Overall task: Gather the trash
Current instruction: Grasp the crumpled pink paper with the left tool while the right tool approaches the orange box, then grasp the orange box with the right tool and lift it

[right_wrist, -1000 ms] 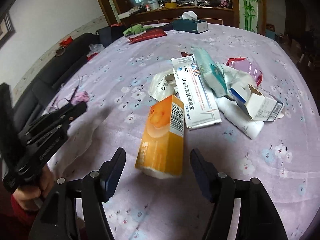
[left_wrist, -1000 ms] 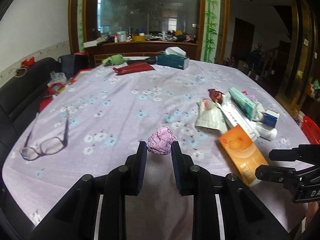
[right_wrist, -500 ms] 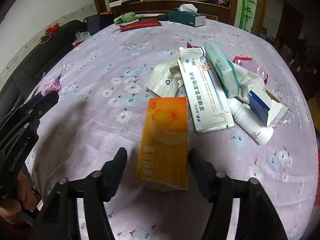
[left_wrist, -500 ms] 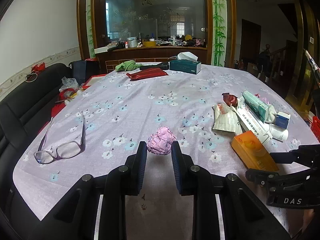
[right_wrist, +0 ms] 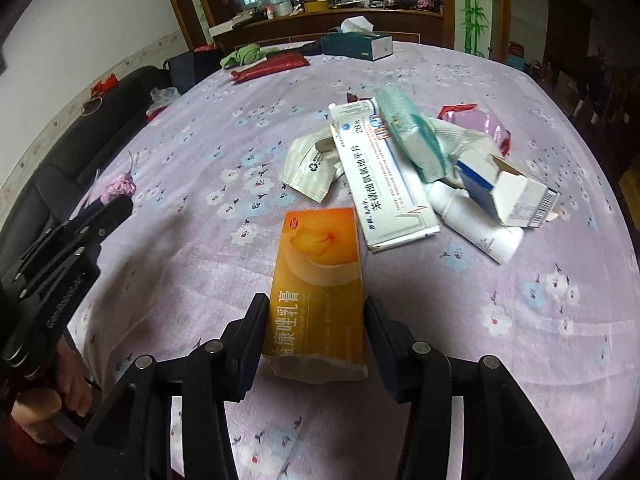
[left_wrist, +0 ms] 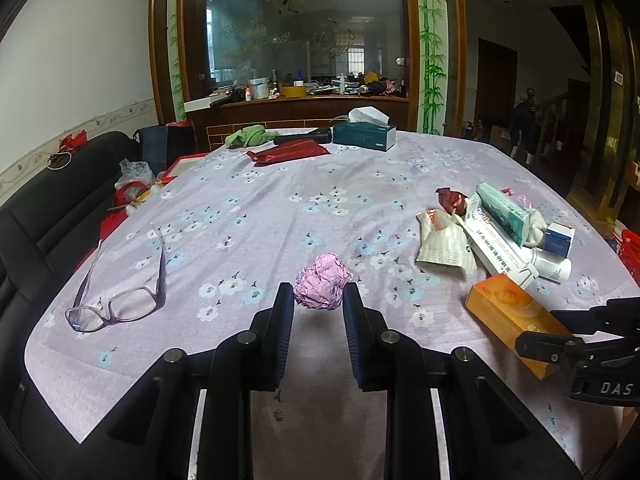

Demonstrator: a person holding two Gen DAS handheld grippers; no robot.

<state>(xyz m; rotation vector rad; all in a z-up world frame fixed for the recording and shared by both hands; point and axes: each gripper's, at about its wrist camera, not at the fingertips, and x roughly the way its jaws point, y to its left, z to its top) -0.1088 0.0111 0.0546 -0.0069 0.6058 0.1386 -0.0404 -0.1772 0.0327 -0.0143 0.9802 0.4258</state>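
Left wrist view has the left gripper [left_wrist: 318, 306] with its jaws set narrow on either side of a crumpled pink paper ball [left_wrist: 323, 287], whose near part sits between the fingertips; whether the pads already press it I cannot tell. To do this step well, I judge the fingers should go a little deeper so the wad's widest part lies between the pads, then squeeze gently, since crushed paper gives and can slip out. That gripper sits low and near level over the near edge of the round table in its lilac flowered cloth [left_wrist: 248, 200], aimed at the far edge. In the right wrist view the right gripper [right_wrist: 316, 334] straddles the near end of a flat orange cardboard box [right_wrist: 318, 276] lying near the near edge, jaws wide enough to bracket it, the left pad seemingly against its side and the right just clear; it tilts down at the cloth. Closing squarely across the box's width should hold it. Purple-framed glasses [left_wrist: 120, 304], near the left edge, are probably not trash.
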